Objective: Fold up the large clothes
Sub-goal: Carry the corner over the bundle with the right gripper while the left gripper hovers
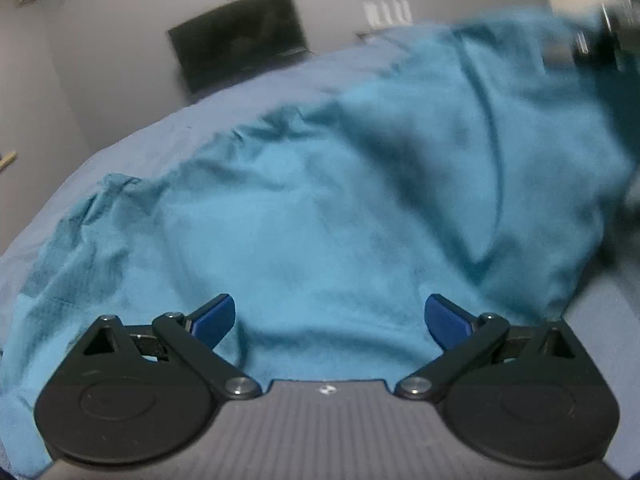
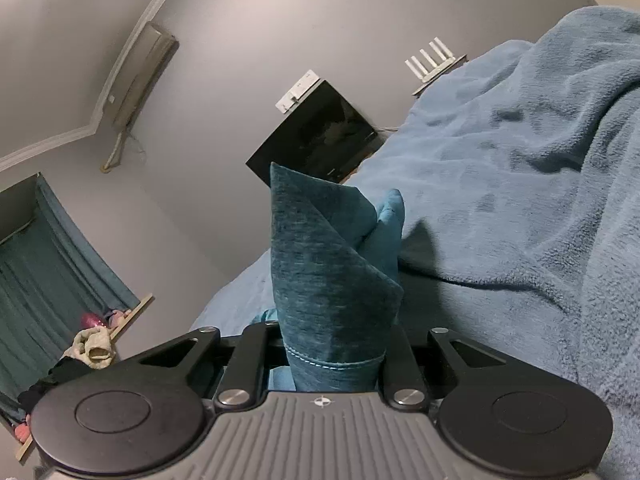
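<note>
The teal garment (image 1: 320, 208) lay spread and rumpled across the bed (image 1: 240, 92), its left part bunched into dark creases and its right part lifted toward the upper right of the left wrist view, where the picture was blurred. A long seam or fold line ran down through its right half. The cloth looked soft and slightly mottled, lighter where it lay flat.

The right gripper (image 2: 334, 344) pinched a corner of the garment (image 2: 328, 272) between its fingers, which were drawn close on the cloth; a stitched hem showed just above the gripper body, and the corner stood up in a folded peak. The left gripper (image 1: 330, 316) hovered low over the near edge of the garment, its blue-padded fingers (image 1: 212, 318) spread wide with nothing between them.

The bed carried a light blue sheet, and in the right wrist view a fleecy blue blanket (image 2: 520, 200) lay heaped on it beside the raised corner. Beyond the bed stood a dark screen (image 2: 316, 136) against a pale grey wall (image 2: 280, 20). A white router (image 2: 430, 60) with upright antennas sat on a small shelf nearby. An air conditioner (image 2: 142, 68) hung high on the wall, and teal curtains (image 2: 48, 264) covered a window at the left, with some soft items on its sill (image 2: 94, 344).
</note>
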Available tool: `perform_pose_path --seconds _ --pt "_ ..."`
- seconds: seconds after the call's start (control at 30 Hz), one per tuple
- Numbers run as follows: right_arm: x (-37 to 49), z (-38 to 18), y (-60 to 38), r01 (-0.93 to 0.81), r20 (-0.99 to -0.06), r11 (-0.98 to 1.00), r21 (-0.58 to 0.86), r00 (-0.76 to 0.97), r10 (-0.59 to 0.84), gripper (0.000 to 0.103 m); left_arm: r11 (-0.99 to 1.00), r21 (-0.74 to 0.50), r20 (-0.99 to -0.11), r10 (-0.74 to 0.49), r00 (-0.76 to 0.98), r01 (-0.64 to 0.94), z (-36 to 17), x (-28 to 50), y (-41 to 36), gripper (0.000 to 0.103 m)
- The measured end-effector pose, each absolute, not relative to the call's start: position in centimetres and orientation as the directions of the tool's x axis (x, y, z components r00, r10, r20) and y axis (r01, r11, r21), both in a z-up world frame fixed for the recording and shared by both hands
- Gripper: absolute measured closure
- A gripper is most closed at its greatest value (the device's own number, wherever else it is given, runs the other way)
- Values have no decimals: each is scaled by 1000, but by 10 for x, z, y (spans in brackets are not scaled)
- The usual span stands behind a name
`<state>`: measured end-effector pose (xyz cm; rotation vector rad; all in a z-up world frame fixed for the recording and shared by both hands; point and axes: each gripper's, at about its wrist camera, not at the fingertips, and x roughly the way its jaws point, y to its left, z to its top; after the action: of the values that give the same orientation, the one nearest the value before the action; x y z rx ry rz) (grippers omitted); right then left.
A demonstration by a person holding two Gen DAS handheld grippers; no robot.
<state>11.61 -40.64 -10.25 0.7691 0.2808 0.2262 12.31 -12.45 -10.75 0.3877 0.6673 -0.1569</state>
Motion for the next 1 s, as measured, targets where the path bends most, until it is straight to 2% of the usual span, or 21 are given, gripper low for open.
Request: perform_pose_path --seconds 0.03,0.1,0.2,0.27,0.33,0.4,0.47,0.57,0.8,0.93,1.0 --pt "115 -101 -404 -95 -168 701 707 940 297 85 897 343 -629 -1 778 279 -118 123 -127 0" --pt "112 -98 -397 -94 -170 720 687 943 286 85 899 341 -625 -3 781 276 -123 122 -127 0" --pt "106 -85 -384 -105 -172 762 639 946 274 86 936 229 -666 -49 745 266 -103 126 -108 1" --pt "100 -76 -378 -118 -166 776 620 946 277 86 953 189 -635 -67 770 238 -69 117 -83 1" --pt "94 -62 -367 -131 -163 801 584 948 274 87 950 250 -585 -7 811 189 -43 115 -53 1" --pt "90 -50 -355 -135 -169 824 551 949 268 87 942 309 -571 77 818 127 -33 120 -23 1" --pt "88 -40 -341 -128 -180 840 527 949 258 87 951 288 -607 92 789 110 -41 129 1 1" --pt "88 -23 -318 -127 -196 866 483 949 248 87 951 262 -725 80 684 167 -86 138 8 1" --pt "82 32 -230 -223 -206 943 246 939 276 87 949 271 -726 92 681 161 -99 137 6 1" --pt "75 50 -159 -325 -213 943 71 919 332 88 968 199 -739 47 672 152 -95 133 15 0" --pt "71 55 -128 -373 -211 928 14 906 367 89 988 113 -724 11 690 103 -85 131 32 1"
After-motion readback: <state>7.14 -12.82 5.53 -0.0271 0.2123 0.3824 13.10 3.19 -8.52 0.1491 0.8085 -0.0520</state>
